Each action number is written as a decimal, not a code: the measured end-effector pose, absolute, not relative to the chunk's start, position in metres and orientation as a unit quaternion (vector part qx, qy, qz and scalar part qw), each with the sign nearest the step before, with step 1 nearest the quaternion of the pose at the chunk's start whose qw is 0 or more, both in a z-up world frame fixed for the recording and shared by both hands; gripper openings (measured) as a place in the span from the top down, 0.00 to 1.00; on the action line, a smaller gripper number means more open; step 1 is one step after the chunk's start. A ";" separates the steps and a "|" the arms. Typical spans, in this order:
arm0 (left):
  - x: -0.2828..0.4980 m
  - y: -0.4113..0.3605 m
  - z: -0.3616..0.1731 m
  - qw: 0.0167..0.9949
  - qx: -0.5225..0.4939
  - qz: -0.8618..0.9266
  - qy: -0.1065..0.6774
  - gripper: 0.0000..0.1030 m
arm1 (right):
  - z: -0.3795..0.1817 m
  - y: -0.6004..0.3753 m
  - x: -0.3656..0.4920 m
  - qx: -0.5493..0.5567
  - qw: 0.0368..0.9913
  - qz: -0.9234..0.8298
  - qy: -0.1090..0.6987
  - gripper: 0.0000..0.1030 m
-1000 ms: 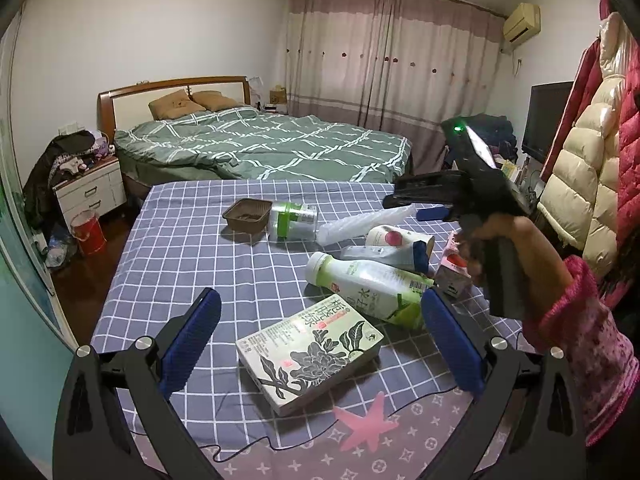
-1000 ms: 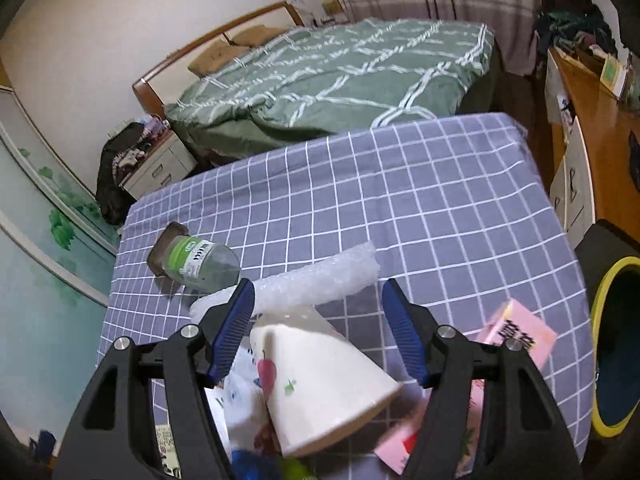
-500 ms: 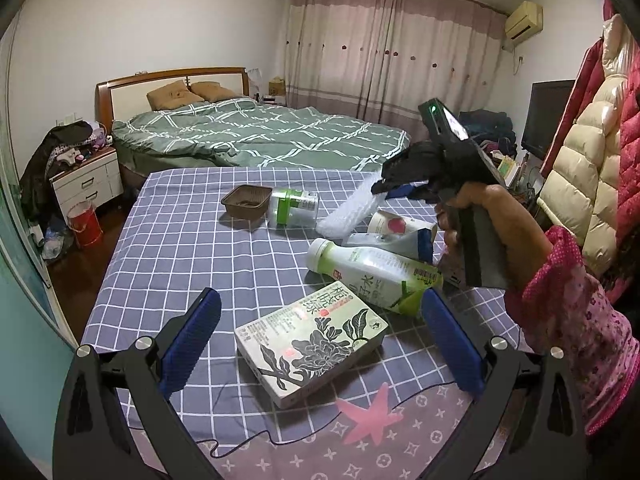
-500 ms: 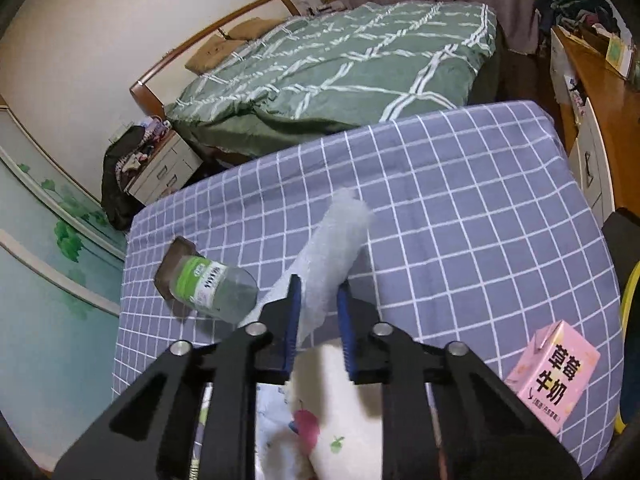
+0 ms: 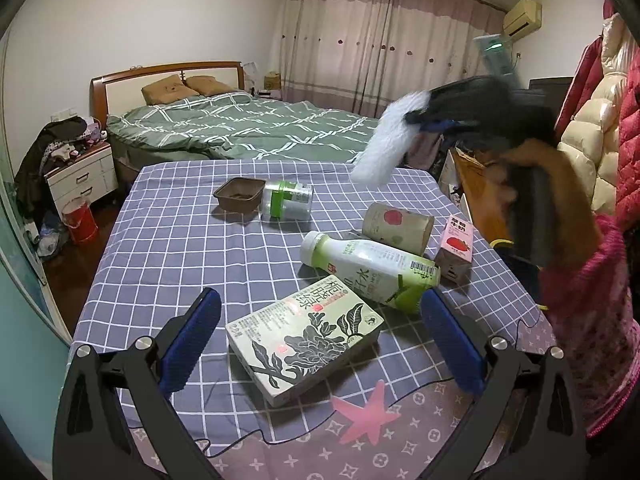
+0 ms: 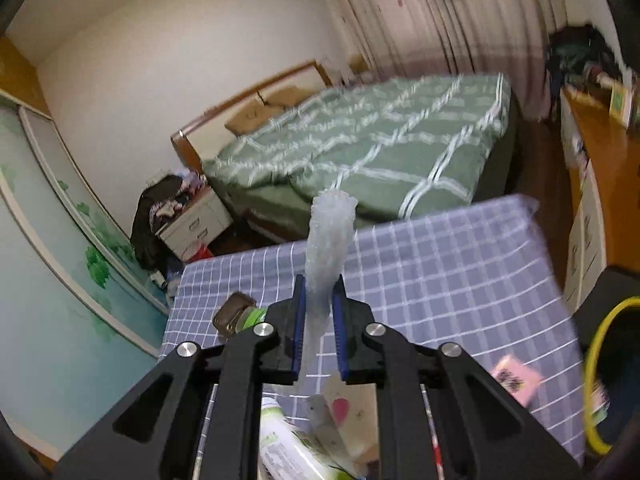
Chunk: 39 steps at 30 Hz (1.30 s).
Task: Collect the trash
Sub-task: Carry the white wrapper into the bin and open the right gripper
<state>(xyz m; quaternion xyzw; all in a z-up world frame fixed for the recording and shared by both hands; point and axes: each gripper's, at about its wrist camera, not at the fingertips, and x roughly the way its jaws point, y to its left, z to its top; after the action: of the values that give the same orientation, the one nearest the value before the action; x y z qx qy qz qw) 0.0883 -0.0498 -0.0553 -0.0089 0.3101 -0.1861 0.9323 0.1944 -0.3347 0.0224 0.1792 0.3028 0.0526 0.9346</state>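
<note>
Two blue pads of the left gripper (image 5: pixel 320 344) stand spread wide above the tea box (image 5: pixel 304 340) on the near table (image 5: pixel 168 240). Farther right, the right gripper (image 6: pixel 319 320) pinches the bubble wrap roll (image 6: pixel 329 244), lifted clear above the table.

green bed (image 5: pixel 248 128), nightstand (image 5: pixel 82 174), curtains (image 5: pixel 380 52)

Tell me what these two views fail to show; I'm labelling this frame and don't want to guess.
- Right gripper, left wrist view: motion blur smears it and the bubble wrap.
- Bin, right wrist view: cut off by the edge and blurred; contents unseen.
- Pink carton, right wrist view: print too blurred to read.
- Paper cup and bottle, right wrist view: mostly hidden behind the gripper's fingers.
- Brown tray, left wrist view: contents too small to tell.
</note>
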 end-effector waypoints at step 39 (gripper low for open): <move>0.111 -0.055 -0.128 0.874 -0.013 -0.216 0.435 0.05 | -0.118 -0.594 0.058 0.139 0.864 -0.325 0.359 0.80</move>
<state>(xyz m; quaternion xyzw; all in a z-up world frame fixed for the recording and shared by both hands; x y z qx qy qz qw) 0.1105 -0.0548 -0.1275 -0.0130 0.4351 -0.2159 0.8740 0.0579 -0.5937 -0.1181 0.1386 0.3586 -0.3255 0.8639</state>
